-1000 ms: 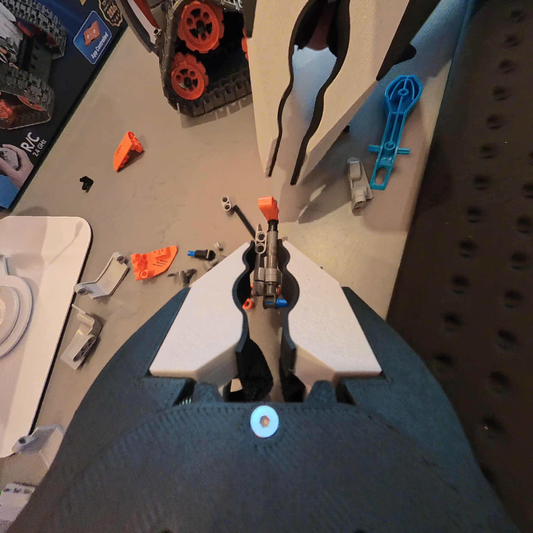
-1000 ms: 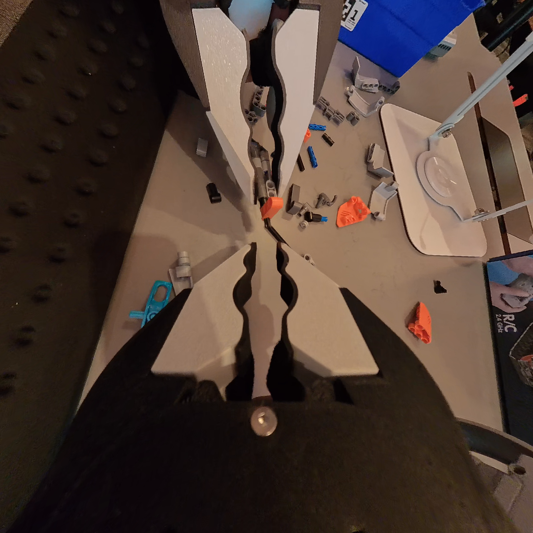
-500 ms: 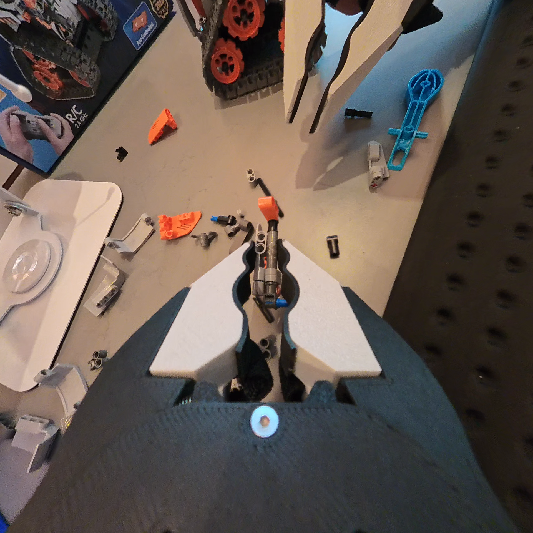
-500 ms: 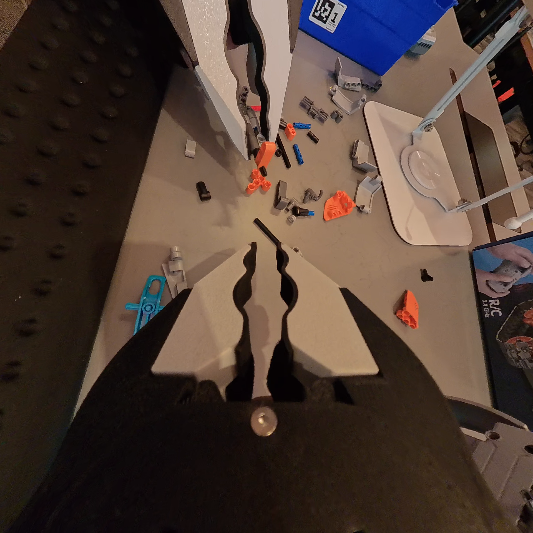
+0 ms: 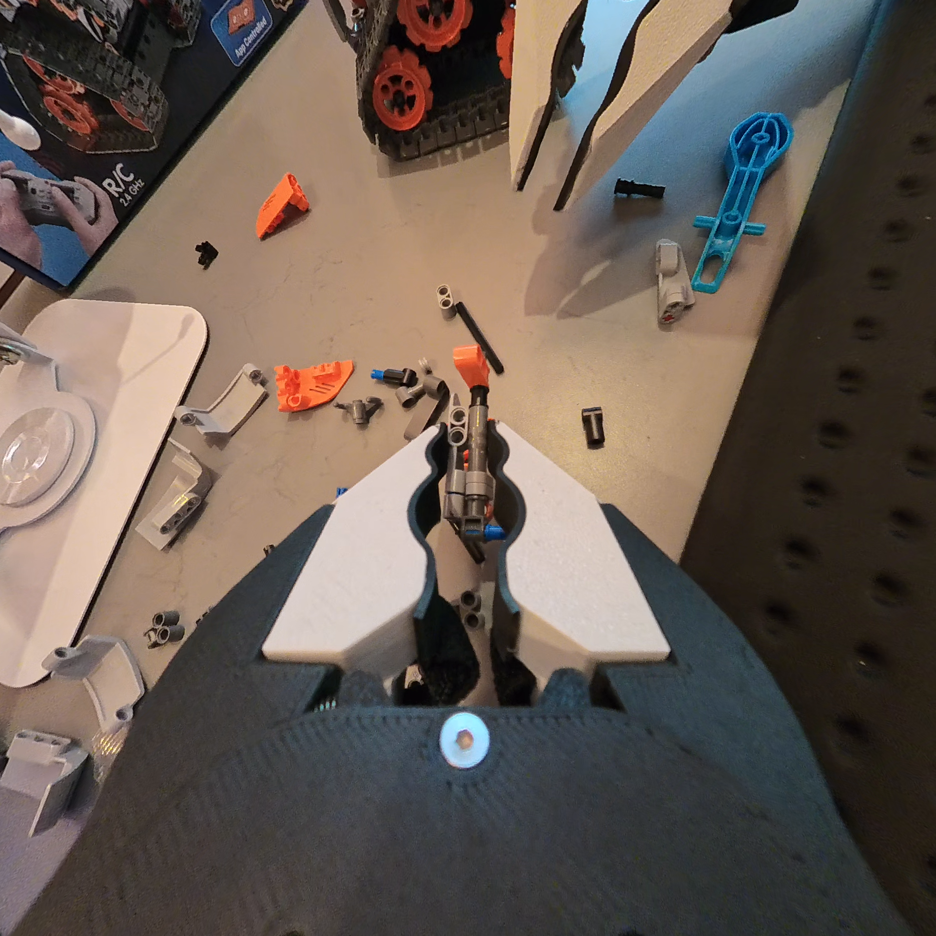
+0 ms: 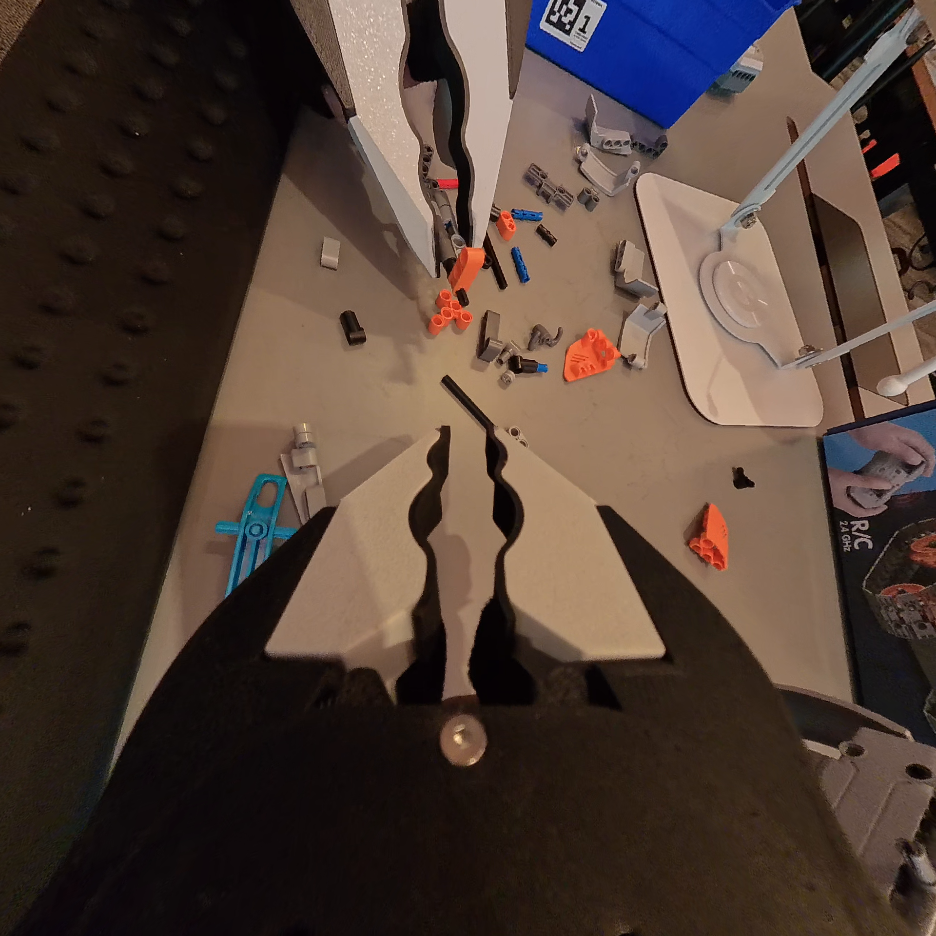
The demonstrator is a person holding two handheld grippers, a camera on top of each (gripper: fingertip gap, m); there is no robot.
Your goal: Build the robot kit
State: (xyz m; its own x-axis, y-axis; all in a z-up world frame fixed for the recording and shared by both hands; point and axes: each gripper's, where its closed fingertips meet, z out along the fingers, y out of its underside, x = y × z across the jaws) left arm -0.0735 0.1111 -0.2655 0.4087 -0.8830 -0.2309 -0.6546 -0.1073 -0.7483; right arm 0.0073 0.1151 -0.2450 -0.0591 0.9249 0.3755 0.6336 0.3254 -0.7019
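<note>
My left gripper [image 5: 468, 430] is shut on a small grey rod assembly [image 5: 476, 456] with an orange connector [image 5: 471, 367] at its far end, and holds it above the grey table [image 5: 329, 283]. In the right wrist view the same gripper [image 6: 451, 253] hangs at the top, the orange connector [image 6: 463, 268] pointing down. My right gripper [image 6: 468, 433] is slightly open and empty. A black axle [image 6: 463, 402] lies on the table just past its right fingertip. In the left wrist view the right gripper [image 5: 539, 195] hangs near the tracked model.
Loose orange, grey, black and blue pieces are scattered mid-table [image 5: 311, 385]. A tracked model with orange wheels [image 5: 420, 86] and a printed box [image 5: 76, 126] stand far left. A white base plate [image 5: 101, 405], a blue lever tool [image 5: 734, 202], a blue bin [image 6: 658, 50] and a dark dotted mat [image 5: 835, 506] border the table. Tip to tip, the grippers are about 9 centimeters apart. From either gripper's tips it is about 6 centimeters to the black axle [image 6: 463, 402]. My left wrist view [image 5: 488, 343] looks at it from another angle.
The two grippers have drawn apart. My left gripper has pulled back with the rod assembly still in it. My right gripper has backed away, still empty; the black axle stays on the table.
</note>
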